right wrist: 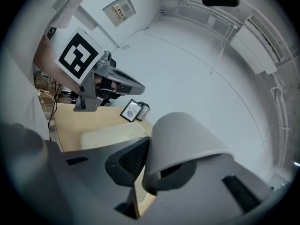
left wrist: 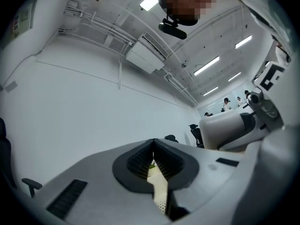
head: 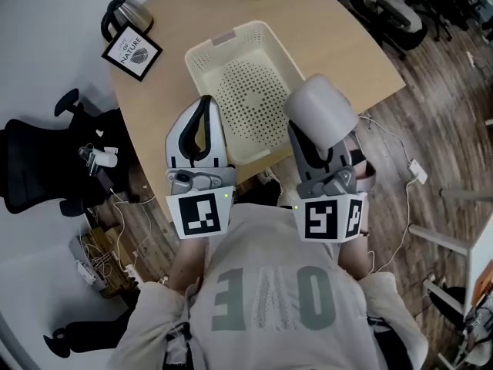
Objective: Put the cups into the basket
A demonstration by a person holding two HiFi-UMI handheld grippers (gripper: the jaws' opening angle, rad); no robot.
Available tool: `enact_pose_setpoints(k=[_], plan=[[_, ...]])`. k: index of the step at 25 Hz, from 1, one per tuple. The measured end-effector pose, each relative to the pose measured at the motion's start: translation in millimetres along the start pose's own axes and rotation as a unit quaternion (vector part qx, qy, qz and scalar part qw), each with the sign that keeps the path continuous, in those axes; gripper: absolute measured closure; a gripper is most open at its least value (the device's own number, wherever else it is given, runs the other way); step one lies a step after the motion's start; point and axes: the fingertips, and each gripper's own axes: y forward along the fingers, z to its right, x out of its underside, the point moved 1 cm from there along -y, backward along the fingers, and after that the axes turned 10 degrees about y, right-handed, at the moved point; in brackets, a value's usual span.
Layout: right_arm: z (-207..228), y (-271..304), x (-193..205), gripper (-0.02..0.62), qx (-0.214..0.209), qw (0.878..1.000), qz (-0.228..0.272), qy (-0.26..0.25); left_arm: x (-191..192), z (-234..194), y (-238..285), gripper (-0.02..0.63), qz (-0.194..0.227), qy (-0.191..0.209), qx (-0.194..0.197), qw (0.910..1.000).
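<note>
Grey cup (head: 320, 108): clamped between jaws of right gripper (head: 314, 133), mouth turned back toward gripper body. Cream basket (head: 202, 56): we see it just ahead of and below both grippers, on wooden table (head: 339, 29). Left gripper (head: 203, 105): alongside right gripper, jaws pressed together. Kettle (head: 127, 10), framed card (head: 132, 53): farther ahead, to left gripper's left.

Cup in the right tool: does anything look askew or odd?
Only the cup is tilted: the right tool grips its rim, mouth toward the tool, by the empty basket. Nothing spilled or damaged.
</note>
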Motion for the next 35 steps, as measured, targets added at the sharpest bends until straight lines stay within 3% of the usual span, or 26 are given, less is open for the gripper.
enact_pose_setpoints(k=[9,15,24,26,29,35], plan=[[23.2,95.9,-10.2,0.560,-0.075,0.996,0.009,-0.048,48.0,-30.6,50.3,0.597,-0.044,-0.008,-0.040,0.9982],[13.6,142.7,-0.4,0.560,-0.133,0.988,-0.018,-0.077,81.1,-52.2,62.6,0.597,-0.076,-0.011,-0.064,0.9950],[-24.6,179.8,42.4,0.560,-0.232,0.956,-0.087,-0.160,105.4,-46.7,56.7,0.597,-0.095,-0.036,-0.065,0.9927],[-36.0,187.8,57.0,0.560,-0.253,0.943,-0.103,-0.191,112.3,-44.2,53.8,0.597,-0.099,-0.053,-0.061,0.9918],[-57.8,193.1,82.1,0.560,-0.303,0.912,-0.142,-0.236,124.6,-44.6,49.6,0.597,-0.116,-0.068,-0.049,0.9897],[-87.4,195.9,137.6,0.560,-0.392,0.823,-0.243,-0.332,134.0,-56.3,47.8,0.597,-0.126,-0.065,-0.057,0.9882]])
